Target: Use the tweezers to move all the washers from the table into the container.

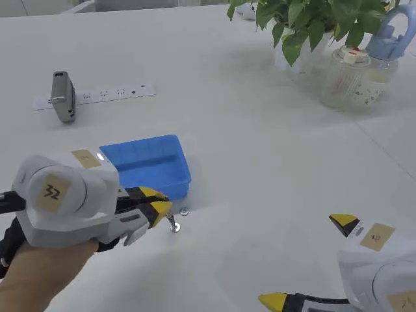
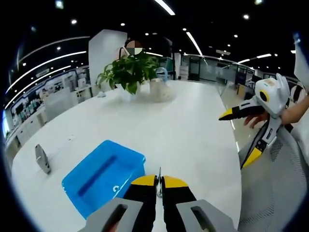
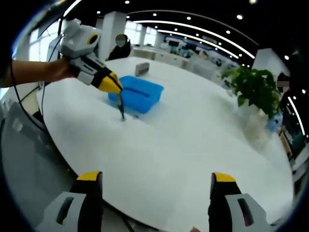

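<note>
Writing was scarce: the tan sticker (image 1: 52, 192) on the white body of the left gripper (image 1: 161, 205) read "32" as far as I could make out. The stickers on the right gripper (image 1: 309, 262) were too blurred for me to read.

The left gripper was clenched on the slim metal tweezers (image 1: 173, 222), its yellow-and-black jaws pressed together around them in the left gripper view (image 2: 159, 186). The tweezers pointed down at the white tabletop (image 1: 260, 162), tips at or just above it. I could not tell whether they held anything.

One small silver washer (image 1: 184, 211) lay on the tabletop just beside the tweezer tips, close to the near right corner of the blue rectangular plastic container (image 1: 153, 166). The container sat just behind the left gripper.

The right gripper was released, jaws spread wide and holding nothing (image 3: 155, 179), well apart from the washer, toward the near right of the tabletop. A white power strip (image 1: 110, 94) lay beyond the container.
</note>
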Motion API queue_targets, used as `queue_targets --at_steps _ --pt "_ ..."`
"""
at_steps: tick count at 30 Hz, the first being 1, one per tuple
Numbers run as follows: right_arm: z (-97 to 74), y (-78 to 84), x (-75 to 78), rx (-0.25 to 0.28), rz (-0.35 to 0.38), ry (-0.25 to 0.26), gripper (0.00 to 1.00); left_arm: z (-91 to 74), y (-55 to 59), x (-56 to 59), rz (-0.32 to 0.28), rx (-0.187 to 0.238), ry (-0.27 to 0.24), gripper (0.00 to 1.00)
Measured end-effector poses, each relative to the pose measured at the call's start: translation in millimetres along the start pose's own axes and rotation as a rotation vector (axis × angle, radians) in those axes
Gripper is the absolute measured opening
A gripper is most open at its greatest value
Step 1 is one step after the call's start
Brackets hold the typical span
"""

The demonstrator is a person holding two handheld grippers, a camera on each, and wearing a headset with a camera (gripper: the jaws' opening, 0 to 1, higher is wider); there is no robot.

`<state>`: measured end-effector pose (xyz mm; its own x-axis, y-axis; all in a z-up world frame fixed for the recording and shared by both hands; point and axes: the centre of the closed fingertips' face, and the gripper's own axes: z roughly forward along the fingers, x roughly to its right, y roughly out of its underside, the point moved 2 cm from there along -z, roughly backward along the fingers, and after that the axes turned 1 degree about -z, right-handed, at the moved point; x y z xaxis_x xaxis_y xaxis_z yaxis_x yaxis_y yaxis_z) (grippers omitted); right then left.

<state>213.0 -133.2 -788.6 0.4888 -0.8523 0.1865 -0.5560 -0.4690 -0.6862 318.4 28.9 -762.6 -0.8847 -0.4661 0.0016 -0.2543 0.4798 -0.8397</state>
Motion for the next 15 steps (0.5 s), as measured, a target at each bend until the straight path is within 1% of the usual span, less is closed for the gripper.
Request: queue_targets --at_steps 2,6,7,15 --pt "-0.7 -1.9 -0.3 0.012 0.01 -0.004 0.92 -2.5 -5.2 -1.0 -0.008 0.011 0.004 0.0" --pt "-1.0 -4.3 -1.3 0.031 0.026 -0.012 0.93 -4.8 -10.7 -3.7 -0.003 0.018 -0.003 0.0" --pt "-1.0 -4.3 -1.4 0.032 0.027 -0.012 0.94 -5.1 -11.1 -3.9 -0.002 0.019 -0.003 0.0" --pt "-0.6 -3.5 -3.1 0.028 0.021 -0.017 0.93 -18.1 -27.2 -2.8 0.032 0.04 -0.008 0.0"
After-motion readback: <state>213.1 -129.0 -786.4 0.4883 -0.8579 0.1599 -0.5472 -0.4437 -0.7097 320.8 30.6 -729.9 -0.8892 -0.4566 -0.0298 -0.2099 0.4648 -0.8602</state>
